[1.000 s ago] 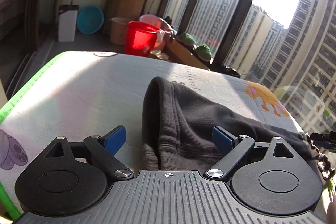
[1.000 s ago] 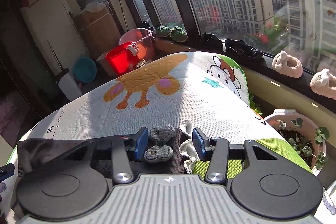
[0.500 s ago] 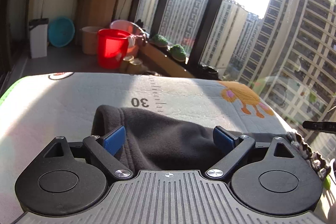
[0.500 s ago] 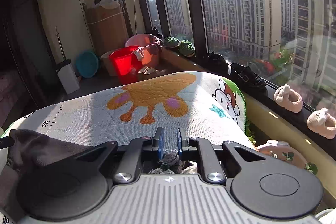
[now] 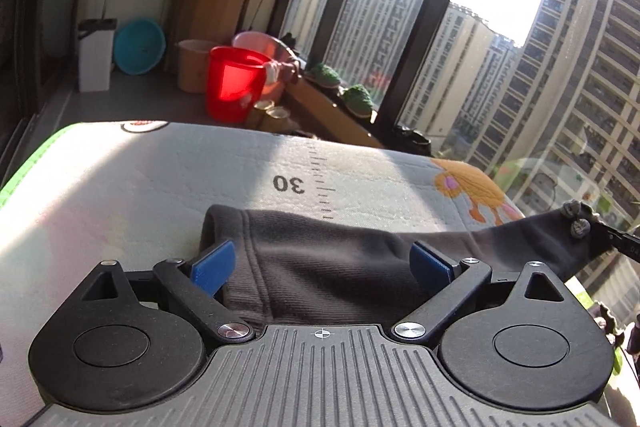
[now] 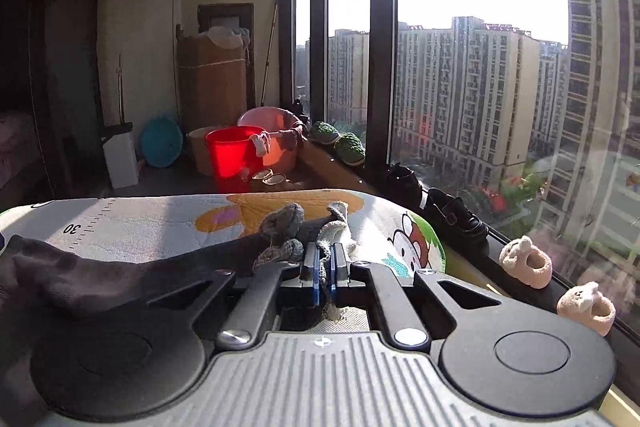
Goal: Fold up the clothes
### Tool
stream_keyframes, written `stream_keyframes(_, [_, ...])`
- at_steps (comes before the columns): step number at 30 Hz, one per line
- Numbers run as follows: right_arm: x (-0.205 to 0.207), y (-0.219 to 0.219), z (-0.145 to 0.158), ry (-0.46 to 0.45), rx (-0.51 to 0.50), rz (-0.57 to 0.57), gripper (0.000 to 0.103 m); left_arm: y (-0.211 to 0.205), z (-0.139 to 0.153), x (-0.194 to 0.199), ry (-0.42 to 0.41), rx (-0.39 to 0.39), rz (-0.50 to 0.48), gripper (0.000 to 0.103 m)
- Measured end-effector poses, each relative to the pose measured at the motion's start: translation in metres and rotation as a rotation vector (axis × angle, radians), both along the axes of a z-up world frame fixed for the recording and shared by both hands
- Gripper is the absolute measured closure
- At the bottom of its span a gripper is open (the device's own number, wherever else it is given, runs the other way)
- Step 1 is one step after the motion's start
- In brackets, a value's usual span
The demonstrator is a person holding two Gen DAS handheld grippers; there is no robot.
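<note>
Working from the left, we carry the left gripper [image 5: 322,265] low over the ribbed hem of the dark grey garment [image 5: 344,267], which lies on the printed mat [image 5: 120,187] beside the ruler marking; its blue pads [image 5: 213,264] stand wide and are opening further, with the cloth between them but not pressed, so we judge that this end is being lined up for a pinch rather than held. Moving right, the garment stretches into a taut band toward its far end, lifted clear of the mat, because we have the right gripper [image 6: 323,269] with its jaws together, clamped on the garment's edge at the pale cord and the grey knitted bobbles [image 6: 286,221]. Holding one end raised while the other rests on the mat keeps the cloth straight for a fold. Beyond the mat, on the floor, we note a white bin [image 5: 95,59], a teal basin [image 5: 139,46] leaning on edge, a tan tub [image 5: 194,65] and a red bucket [image 5: 234,83] with a pink basin [image 6: 272,131] behind it; a cloth hangs over the bucket's rim, and the contents of the rest we cannot tell.
</note>
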State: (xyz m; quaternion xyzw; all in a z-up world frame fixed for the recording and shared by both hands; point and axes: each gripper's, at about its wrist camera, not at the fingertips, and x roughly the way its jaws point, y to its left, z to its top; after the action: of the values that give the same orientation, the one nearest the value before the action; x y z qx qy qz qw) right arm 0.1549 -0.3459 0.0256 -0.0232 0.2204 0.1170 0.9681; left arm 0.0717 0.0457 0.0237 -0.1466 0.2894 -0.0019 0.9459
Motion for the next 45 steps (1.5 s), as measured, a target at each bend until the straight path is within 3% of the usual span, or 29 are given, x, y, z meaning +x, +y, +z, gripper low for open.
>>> stream_keyframes(4, [0.006, -0.023, -0.013, 0.085, 0.018, -0.098, 0.092, -0.007, -0.002, -0.023, 0.007, 0.044, -0.035, 0.004])
stream_keyframes(9, [-0.034, -0.076, -0.031, 0.25, 0.253, -0.099, 0.074, -0.017, -0.011, -0.057, 0.021, 0.122, -0.084, 0.004])
stream_keyframes(11, [-0.052, -0.085, -0.037, 0.29, 0.292, -0.084, 0.071, -0.019, -0.016, -0.065, 0.032, 0.146, -0.084, 0.006])
stream_keyframes(14, [-0.076, -0.085, -0.048, 0.309, 0.278, -0.054, 0.071, -0.017, -0.025, -0.068, 0.073, 0.158, -0.035, 0.034])
stream_keyframes(17, [-0.083, -0.07, -0.049, 0.269, 0.206, -0.013, 0.093, -0.009, -0.028, -0.066, 0.077, 0.189, 0.02, 0.048])
stream_keyframes(19, [-0.077, -0.06, -0.046, 0.258, 0.201, -0.003, 0.096, -0.002, -0.028, -0.067, 0.078, 0.176, 0.034, 0.053])
stream_keyframes(28, [-0.046, -0.044, -0.049, 0.244, 0.17, -0.049, 0.097, 0.003, -0.028, -0.079, 0.067, 0.181, 0.063, 0.049])
stream_keyframes(31, [-0.057, -0.058, -0.05, 0.243, 0.16, -0.1, 0.096, 0.003, -0.028, -0.08, 0.068, 0.183, 0.074, 0.041])
stream_keyframes(33, [-0.068, -0.067, -0.046, 0.223, 0.164, -0.13, 0.093, 0.004, -0.027, -0.083, 0.066, 0.177, 0.088, 0.027])
stream_keyframes(35, [-0.08, -0.075, -0.039, 0.197, 0.194, -0.145, 0.086, 0.003, -0.024, -0.088, 0.05, 0.154, 0.081, 0.02])
stream_keyframes(37, [-0.094, -0.079, -0.03, 0.17, 0.243, -0.146, 0.059, -0.007, -0.014, -0.099, 0.005, 0.145, 0.064, 0.009])
stream_keyframes(40, [-0.12, -0.071, -0.02, 0.141, 0.314, -0.106, 0.035, -0.032, 0.005, -0.121, -0.071, 0.142, 0.029, 0.005])
stream_keyframes(42, [-0.137, -0.061, -0.016, 0.132, 0.348, -0.062, 0.009, -0.053, 0.015, -0.136, -0.12, 0.137, 0.01, 0.0])
stream_keyframes(43, [-0.149, -0.052, -0.014, 0.132, 0.371, -0.022, 0.001, -0.064, 0.02, -0.144, -0.144, 0.134, 0.001, 0.0])
stream_keyframes(45, [-0.17, -0.037, -0.013, 0.135, 0.395, 0.035, 0.0, -0.083, 0.028, -0.157, -0.182, 0.127, -0.007, 0.0])
